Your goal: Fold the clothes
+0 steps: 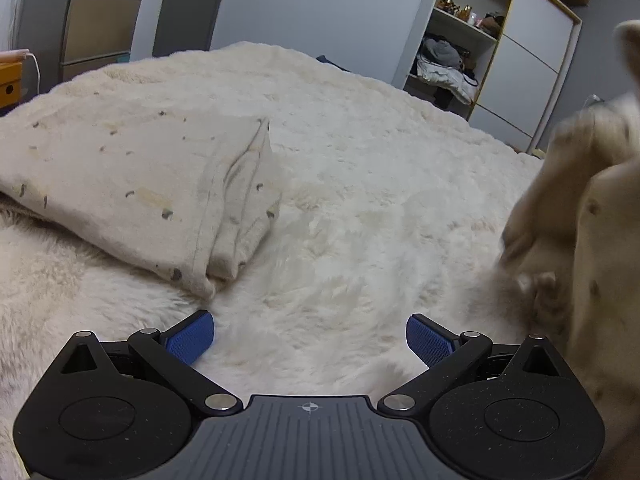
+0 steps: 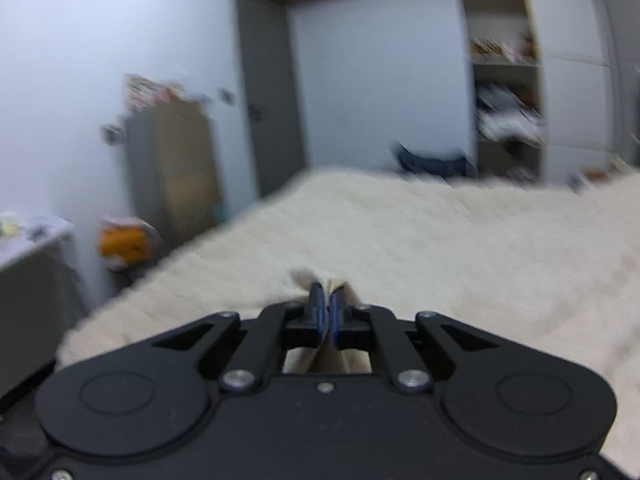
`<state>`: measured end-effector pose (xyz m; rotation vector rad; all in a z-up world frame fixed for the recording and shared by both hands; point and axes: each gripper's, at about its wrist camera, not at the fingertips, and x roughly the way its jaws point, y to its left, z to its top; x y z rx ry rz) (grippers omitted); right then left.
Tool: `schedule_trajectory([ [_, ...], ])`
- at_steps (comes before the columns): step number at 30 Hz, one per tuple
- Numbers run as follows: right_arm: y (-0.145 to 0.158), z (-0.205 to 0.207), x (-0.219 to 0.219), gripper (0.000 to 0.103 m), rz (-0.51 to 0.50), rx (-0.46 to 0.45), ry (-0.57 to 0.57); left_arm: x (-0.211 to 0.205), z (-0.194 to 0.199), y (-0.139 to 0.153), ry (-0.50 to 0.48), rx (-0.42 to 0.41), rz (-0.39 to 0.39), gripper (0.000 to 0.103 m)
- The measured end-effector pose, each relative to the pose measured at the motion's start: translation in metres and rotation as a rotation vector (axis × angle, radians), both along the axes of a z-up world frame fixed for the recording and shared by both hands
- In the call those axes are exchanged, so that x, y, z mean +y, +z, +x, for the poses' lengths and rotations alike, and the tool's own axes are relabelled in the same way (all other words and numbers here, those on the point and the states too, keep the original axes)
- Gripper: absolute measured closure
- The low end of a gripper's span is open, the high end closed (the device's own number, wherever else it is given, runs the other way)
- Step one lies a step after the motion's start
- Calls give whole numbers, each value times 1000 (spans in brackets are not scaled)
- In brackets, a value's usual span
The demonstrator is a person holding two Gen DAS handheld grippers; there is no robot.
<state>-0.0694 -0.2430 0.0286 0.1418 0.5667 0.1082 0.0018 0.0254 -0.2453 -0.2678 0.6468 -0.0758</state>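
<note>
A folded cream garment [image 1: 152,184] with small dark specks lies on the fluffy white bed cover [image 1: 380,160] at the left. My left gripper [image 1: 310,328] hovers low over the cover, open, with nothing between its blue pads [image 1: 192,338]. At the right edge of the left wrist view a second cream speckled garment [image 1: 592,220] hangs in the air, blurred. In the right wrist view my right gripper [image 2: 329,304] is shut on a pinch of cream cloth [image 2: 338,282], which sticks out past the fingertips above the bed cover [image 2: 440,240]. That view is blurred.
A wardrobe with open, cluttered shelves [image 1: 452,60] stands beyond the bed at the right. A grey door [image 1: 188,4] and a drawer unit [image 2: 176,168] are at the far wall. A dark blue garment [image 2: 432,164] lies at the bed's far edge.
</note>
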Motion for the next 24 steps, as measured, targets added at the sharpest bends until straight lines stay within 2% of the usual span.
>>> schedule_trajectory([
  [2, -56, 12, -28, 90, -15, 183, -106, -3, -1, 7, -9, -4, 12, 1],
  [5, -114, 6, -57, 88, 56, 314, -213, -14, -7, 16, -73, -16, 78, 1],
  [6, -127, -2, -61, 84, 89, 301, -218, -16, -9, 17, -88, -16, 88, 1],
  [7, -133, -5, -62, 72, 99, 287, -208, -21, -13, 20, -123, -10, 110, 1],
  [9, -140, -6, -59, 56, 68, 260, -187, -26, -17, 22, -157, 3, 125, 1],
  [11, -144, -3, -55, 54, 36, 240, -162, -36, -24, 26, -204, 13, 153, 1],
  [13, -147, 1, -56, 46, 37, 230, -144, -47, -29, 29, -221, 9, 187, 1],
  [17, -144, 34, -55, 46, 60, 237, -127, -64, -35, 30, -225, 1, 229, 1],
  [20, -133, 64, -46, 45, 97, 227, -68, -75, -38, 29, -218, 3, 243, 1],
  [21, -132, 82, -40, 44, 99, 235, -16, -76, -38, 30, -217, 3, 245, 1],
  [24, -128, 120, -21, 42, 34, 268, 36, -76, -45, 33, -206, 1, 250, 1],
])
